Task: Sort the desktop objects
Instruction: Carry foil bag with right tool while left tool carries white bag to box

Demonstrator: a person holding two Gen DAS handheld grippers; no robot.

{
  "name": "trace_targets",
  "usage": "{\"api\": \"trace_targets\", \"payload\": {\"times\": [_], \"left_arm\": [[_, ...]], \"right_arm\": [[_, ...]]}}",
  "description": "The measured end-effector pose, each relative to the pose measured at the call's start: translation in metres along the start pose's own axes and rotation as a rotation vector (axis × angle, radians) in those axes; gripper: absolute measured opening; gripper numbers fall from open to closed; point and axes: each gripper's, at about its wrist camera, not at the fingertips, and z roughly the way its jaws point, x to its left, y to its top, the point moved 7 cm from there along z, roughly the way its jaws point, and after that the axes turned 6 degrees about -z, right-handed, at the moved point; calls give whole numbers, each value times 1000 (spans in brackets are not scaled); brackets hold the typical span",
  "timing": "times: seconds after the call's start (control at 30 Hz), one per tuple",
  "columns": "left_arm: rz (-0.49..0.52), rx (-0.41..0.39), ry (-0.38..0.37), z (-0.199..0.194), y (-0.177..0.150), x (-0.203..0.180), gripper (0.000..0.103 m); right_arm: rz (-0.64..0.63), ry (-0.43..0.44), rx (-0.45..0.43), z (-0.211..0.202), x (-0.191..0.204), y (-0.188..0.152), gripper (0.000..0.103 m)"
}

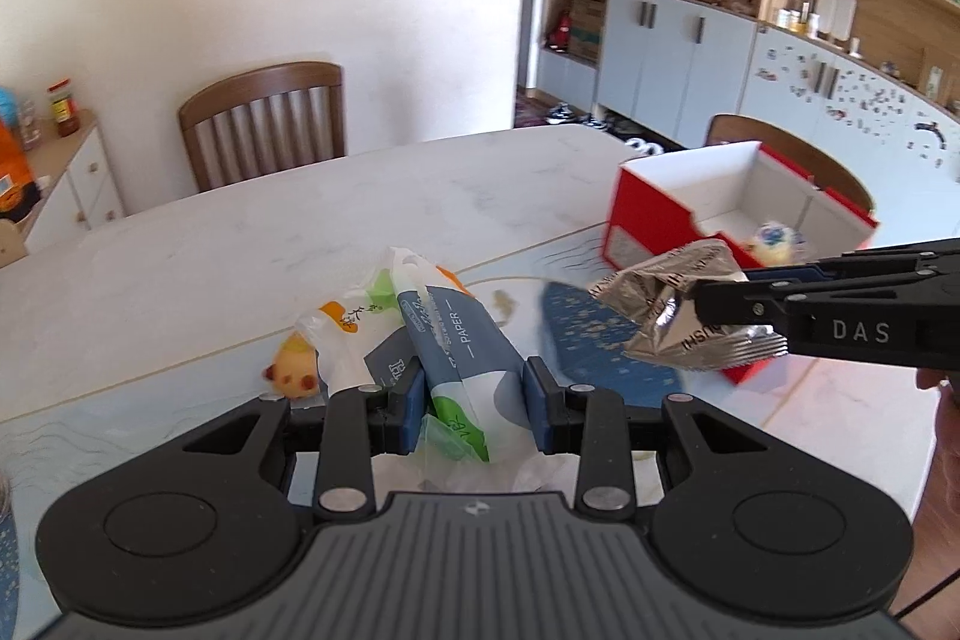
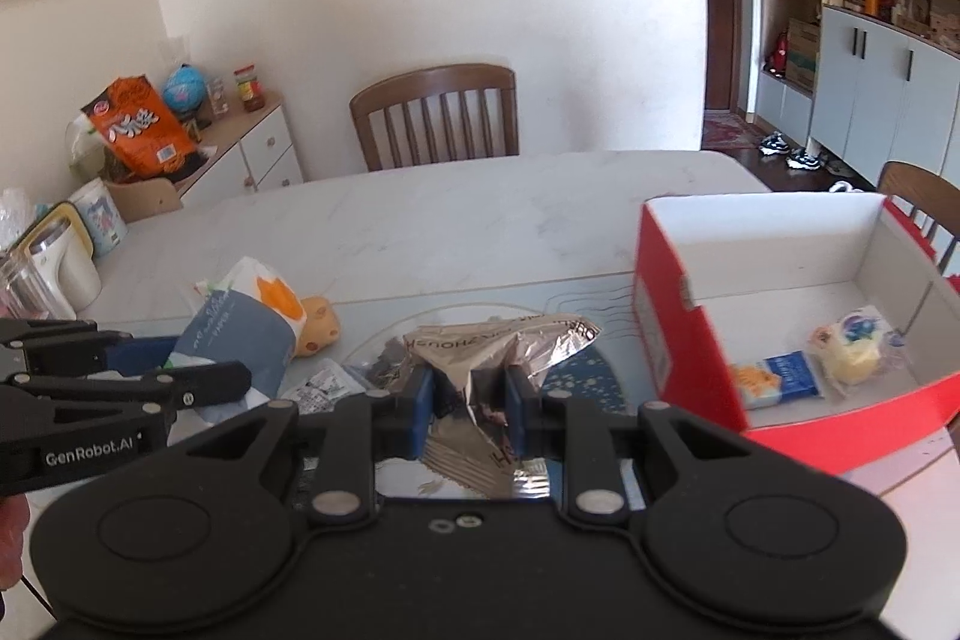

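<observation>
white marble tabletop (image 1: 198, 256), blue patterned mat under both claws. left gripper (image 1: 474, 400) clamped on blue-white tissue pack (image 1: 462, 346); right gripper (image 2: 468, 409) pinching crumpled silver foil wrapper (image 2: 498, 346). yellow bear toy (image 1: 291, 364) beside pack. red-and-white open cardboard box (image 2: 690, 316) further right; only right view shows blue snack packet (image 2: 777, 379) inside.

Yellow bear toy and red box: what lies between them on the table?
In the right wrist view, between the yellow bear toy and the red box, there is only the crumpled foil wrapper, gripped by the right tool.
</observation>
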Motion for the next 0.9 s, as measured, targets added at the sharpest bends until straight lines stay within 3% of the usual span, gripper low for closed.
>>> {"api": "trace_targets", "payload": {"times": [0.57, 0.9], "left_arm": [[53, -19, -137, 5, 36, -89, 32], [85, 0, -179, 35, 46, -141, 32]], "right_arm": [[86, -82, -53, -45, -76, 4, 24], [72, -118, -47, -40, -128, 4, 19]]}}
